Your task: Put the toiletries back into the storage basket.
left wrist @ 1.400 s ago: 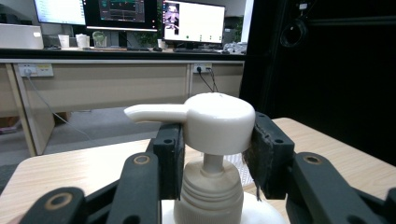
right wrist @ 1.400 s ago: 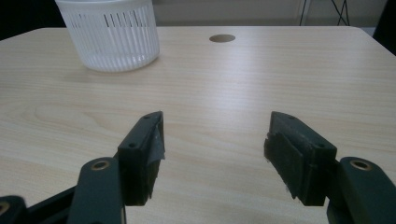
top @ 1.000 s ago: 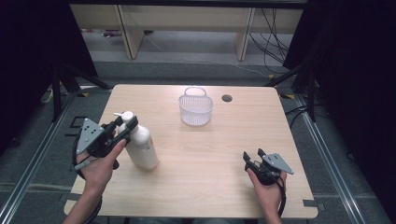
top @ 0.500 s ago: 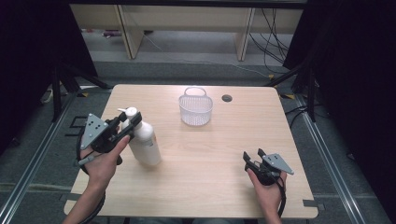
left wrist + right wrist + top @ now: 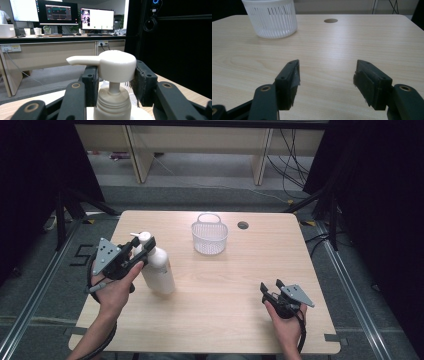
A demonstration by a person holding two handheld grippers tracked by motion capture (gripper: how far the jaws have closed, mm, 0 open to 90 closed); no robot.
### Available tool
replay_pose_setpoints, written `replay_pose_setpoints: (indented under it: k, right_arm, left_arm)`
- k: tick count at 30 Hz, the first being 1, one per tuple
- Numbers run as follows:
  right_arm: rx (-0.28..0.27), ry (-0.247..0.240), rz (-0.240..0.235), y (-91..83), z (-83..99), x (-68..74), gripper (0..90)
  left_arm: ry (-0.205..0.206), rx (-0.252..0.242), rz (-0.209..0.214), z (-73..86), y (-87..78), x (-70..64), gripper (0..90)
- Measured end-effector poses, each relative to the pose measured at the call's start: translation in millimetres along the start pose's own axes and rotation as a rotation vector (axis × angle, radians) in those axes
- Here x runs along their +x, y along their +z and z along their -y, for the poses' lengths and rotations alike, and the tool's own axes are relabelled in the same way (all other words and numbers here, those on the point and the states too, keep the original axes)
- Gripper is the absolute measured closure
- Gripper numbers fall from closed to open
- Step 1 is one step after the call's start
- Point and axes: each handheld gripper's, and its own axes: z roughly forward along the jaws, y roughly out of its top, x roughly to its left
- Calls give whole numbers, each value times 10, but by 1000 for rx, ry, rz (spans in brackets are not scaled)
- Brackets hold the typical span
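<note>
Right gripper point(image 5: 268, 292), near edge of the table point(image 5: 225, 285): jaws spread wide, empty, resting low over bare wood. Left gripper point(image 5: 142, 248), left side of the table: jaws clamped on the pump head point(image 5: 113, 65) of a white pump bottle point(image 5: 157, 270), which is tilted with its base near the tabletop; whether the base touches cannot be told. Farther back, a white slatted basket point(image 5: 209, 237) stands upright at centre; a round hole point(image 5: 243, 225) lies just beyond it to the right.
</note>
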Motion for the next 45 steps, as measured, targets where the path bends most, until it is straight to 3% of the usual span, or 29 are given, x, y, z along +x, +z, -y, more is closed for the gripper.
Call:
replay_pose_setpoints:
  k: [43,44,45]
  right_arm:
    - [9,-1,-2,-9,3,17,377]
    - [8,14,-6,-10,5,29,378]
    - [14,-25,11,-14,-2,9,377]
  left_arm:
    - [5,-14,21,-111,328,-95,592]
    - [6,-15,23,-116,339,-95,592]
    - [6,-16,24,-120,346,-96,592]
